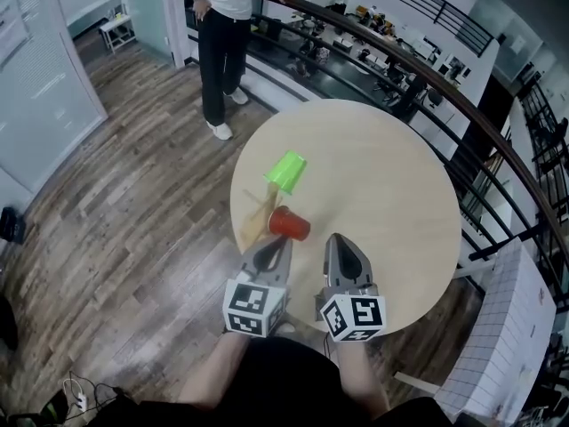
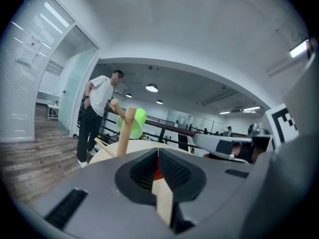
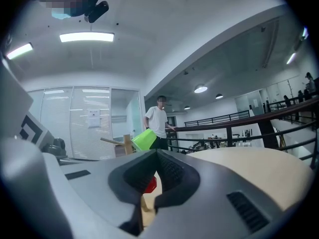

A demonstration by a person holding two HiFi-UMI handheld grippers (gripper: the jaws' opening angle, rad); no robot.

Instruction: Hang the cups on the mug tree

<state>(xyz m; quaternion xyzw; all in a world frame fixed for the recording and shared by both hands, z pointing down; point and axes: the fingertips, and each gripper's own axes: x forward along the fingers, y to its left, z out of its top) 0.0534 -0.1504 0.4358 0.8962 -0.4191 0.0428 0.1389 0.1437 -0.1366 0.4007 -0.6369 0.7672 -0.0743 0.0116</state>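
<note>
A wooden mug tree [image 1: 257, 210] stands at the left edge of the round table [image 1: 382, 185]. A green cup [image 1: 286, 172] hangs tilted on an upper peg. A red cup [image 1: 289, 223] sits lower on the tree's right side, tipped sideways. My left gripper [image 1: 283, 239] points at the red cup from just below it, its jaws closed tip to tip with no thing seen between them. My right gripper [image 1: 336, 239] is beside it to the right, shut and empty. The left gripper view shows the tree's post [image 2: 124, 133] and green cup [image 2: 137, 121]. The right gripper view shows the green cup [image 3: 144, 139] and a red sliver [image 3: 151, 184].
A person [image 1: 222, 43] in a white shirt and dark trousers stands on the wooden floor beyond the table. A dark railing [image 1: 427, 69] curves round the table's far and right sides. A glass wall [image 1: 36, 87] is at the left.
</note>
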